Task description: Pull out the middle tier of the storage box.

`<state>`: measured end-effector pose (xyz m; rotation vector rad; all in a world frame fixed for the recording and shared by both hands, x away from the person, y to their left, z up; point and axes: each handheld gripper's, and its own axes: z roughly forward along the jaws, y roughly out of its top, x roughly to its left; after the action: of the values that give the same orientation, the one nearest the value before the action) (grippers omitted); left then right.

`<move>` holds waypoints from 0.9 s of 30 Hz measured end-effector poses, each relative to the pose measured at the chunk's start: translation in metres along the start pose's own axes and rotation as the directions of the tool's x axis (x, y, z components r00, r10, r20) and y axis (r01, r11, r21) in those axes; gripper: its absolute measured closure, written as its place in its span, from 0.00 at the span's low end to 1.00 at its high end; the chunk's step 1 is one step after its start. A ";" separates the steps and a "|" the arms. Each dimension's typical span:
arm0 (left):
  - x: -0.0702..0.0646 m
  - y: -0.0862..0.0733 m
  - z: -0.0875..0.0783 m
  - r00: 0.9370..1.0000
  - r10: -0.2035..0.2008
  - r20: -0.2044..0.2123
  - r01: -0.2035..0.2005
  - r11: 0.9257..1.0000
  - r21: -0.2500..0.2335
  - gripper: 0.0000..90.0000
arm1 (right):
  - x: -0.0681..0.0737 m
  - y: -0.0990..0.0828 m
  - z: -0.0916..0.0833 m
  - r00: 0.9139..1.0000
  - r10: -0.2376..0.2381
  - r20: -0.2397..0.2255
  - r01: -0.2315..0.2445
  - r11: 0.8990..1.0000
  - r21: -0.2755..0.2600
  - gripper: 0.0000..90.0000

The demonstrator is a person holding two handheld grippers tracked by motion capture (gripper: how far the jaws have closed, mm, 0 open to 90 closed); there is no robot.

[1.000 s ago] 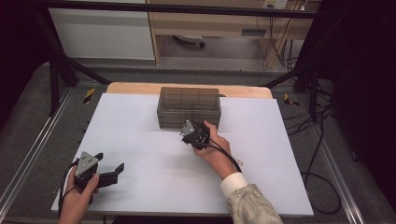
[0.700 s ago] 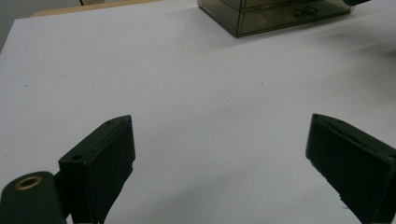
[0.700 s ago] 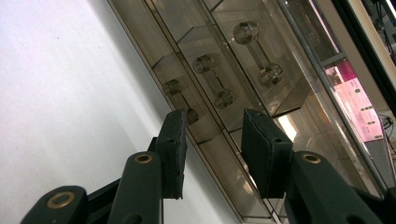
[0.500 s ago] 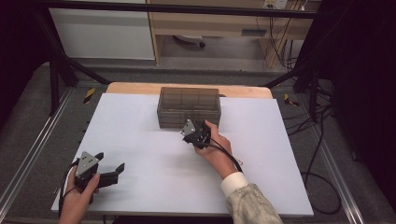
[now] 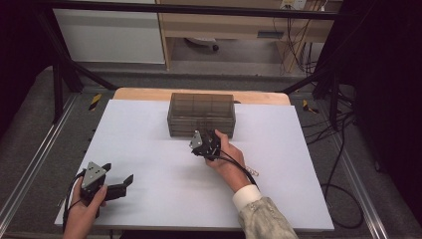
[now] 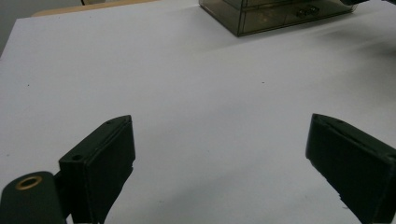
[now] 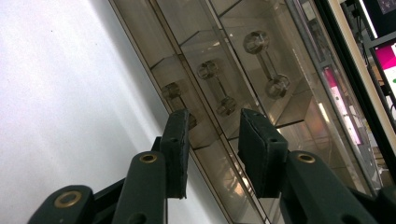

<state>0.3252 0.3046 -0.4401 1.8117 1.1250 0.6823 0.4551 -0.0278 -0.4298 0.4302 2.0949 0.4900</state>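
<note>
Overhead first: smoky clear drawer box (image 5: pixel 201 114) standing at the far middle of the white table (image 5: pixel 149 149), front toward the person. Right gripper (image 5: pixel 209 137) held right up against the box front, near its lower edge, right hand (image 5: pixel 226 162) behind it. Left gripper (image 5: pixel 119 185) resting well away from the box, toward the near left corner of the table, pointing right, jaws standing wide apart with nothing between them; left hand (image 5: pixel 84 204) wrapped round its body.

Next, left gripper view: left gripper (image 6: pixel 219 163) with both black jaws spread wide, bare table (image 6: pixel 187 93) between and beyond them. Drawer box (image 6: pixel 275 14) far ahead at the top edge, well apart from the jaws.

Lastly, right gripper view: right gripper (image 7: pixel 212 140) close to the box front (image 7: pixel 261 70), picture tilted. Three small clear handles in a row on the drawer fronts. Jaws partly closed, having just been narrowing, set either side of the near end of the middle handle (image 7: pixel 217 88). Lowest handle (image 7: pixel 180 100) just beside the left jaw, partly behind it. Pads not seen pressing on the handle; small gap showing on each side, so no firm grip to report. White table (image 7: pixel 60 93) to the left of the box.
</note>
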 end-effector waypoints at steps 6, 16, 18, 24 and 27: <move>0.000 0.000 0.000 1.000 -0.001 0.002 0.001 1.000 0.001 0.09 | 0.002 0.001 0.002 0.999 -0.040 0.036 0.040 0.999 0.004 0.70; -0.003 0.000 0.002 1.000 0.021 0.012 -0.021 1.000 0.015 0.09 | 0.013 0.002 0.006 0.983 -0.151 0.105 0.150 0.989 0.014 0.70; -0.003 0.000 0.001 1.000 0.020 0.009 -0.020 1.000 0.008 0.09 | 0.015 0.002 0.007 0.976 -0.182 0.119 0.181 0.983 0.021 0.70; -0.002 0.000 0.001 1.000 0.018 0.007 -0.018 1.000 0.007 0.09 | 0.018 0.002 0.011 0.962 -0.232 0.147 0.229 0.973 0.037 0.71; -0.002 0.000 0.001 1.000 0.018 0.010 -0.018 1.000 0.006 0.09 | 0.018 0.003 0.013 0.954 -0.258 0.155 0.254 0.966 0.048 0.72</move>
<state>0.3252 0.3021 -0.4405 1.8308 1.1071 0.6807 0.4574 -0.0145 -0.4475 0.2010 1.9671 0.2654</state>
